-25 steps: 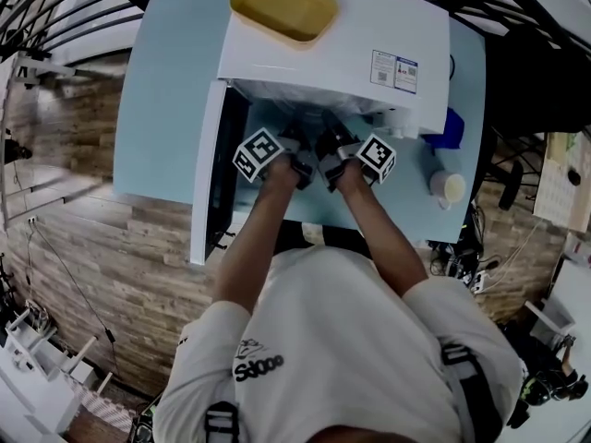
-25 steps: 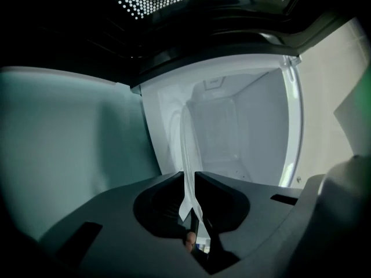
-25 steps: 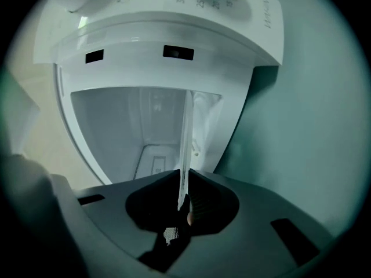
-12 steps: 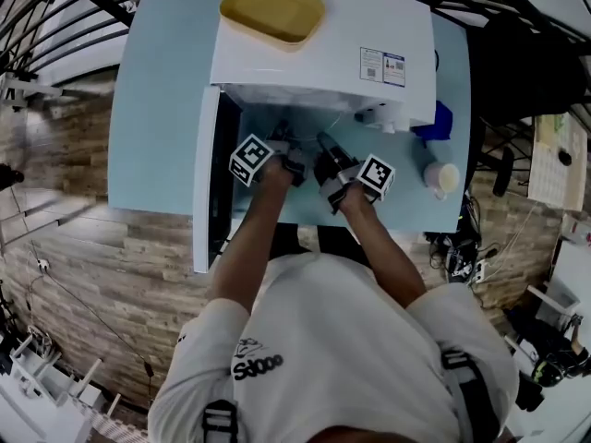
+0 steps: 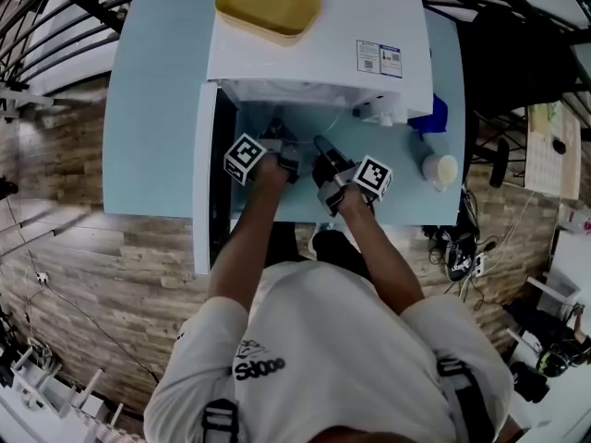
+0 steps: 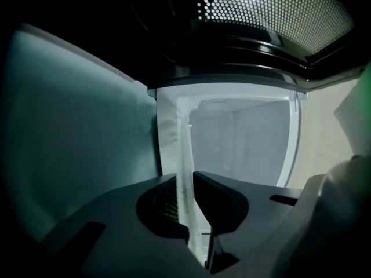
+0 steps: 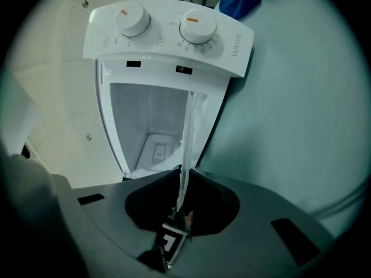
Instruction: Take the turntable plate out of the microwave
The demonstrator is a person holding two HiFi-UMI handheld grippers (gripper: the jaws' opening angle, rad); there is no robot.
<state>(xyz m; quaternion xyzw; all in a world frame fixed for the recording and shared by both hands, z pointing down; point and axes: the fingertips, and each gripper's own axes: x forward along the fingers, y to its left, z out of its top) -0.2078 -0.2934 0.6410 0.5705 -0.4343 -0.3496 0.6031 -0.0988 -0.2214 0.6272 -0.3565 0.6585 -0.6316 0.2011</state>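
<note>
Pale blue table (image 5: pixel 157 109) is carrying the open microwave (image 5: pixel 314 53). Left gripper (image 6: pixel 186 177), jaws just closing, and right gripper (image 7: pixel 184 171) are both pinching the turntable plate (image 6: pixel 184 143) at the microwave's mouth

Slim pickings for reading here. On the microwave (image 7: pixel 168 33) control panel, just right of the dials (image 7: pixel 197 26), a grey brand word (image 7: pixel 237 45) runs sideways. It looks like "WHIN", not certain. The fine print round the dials is too small. Head view: two stickers (image 5: pixel 379 57) at the far right of the microwave's top, unreadable. On the white shirt (image 5: pixel 323 340), near left, a logo (image 5: pixel 259 369) reads roughly "Sdooo". The left cube (image 5: pixel 245 158) and right cube (image 5: pixel 372 176) show black-and-white square markers, no letters.
</note>
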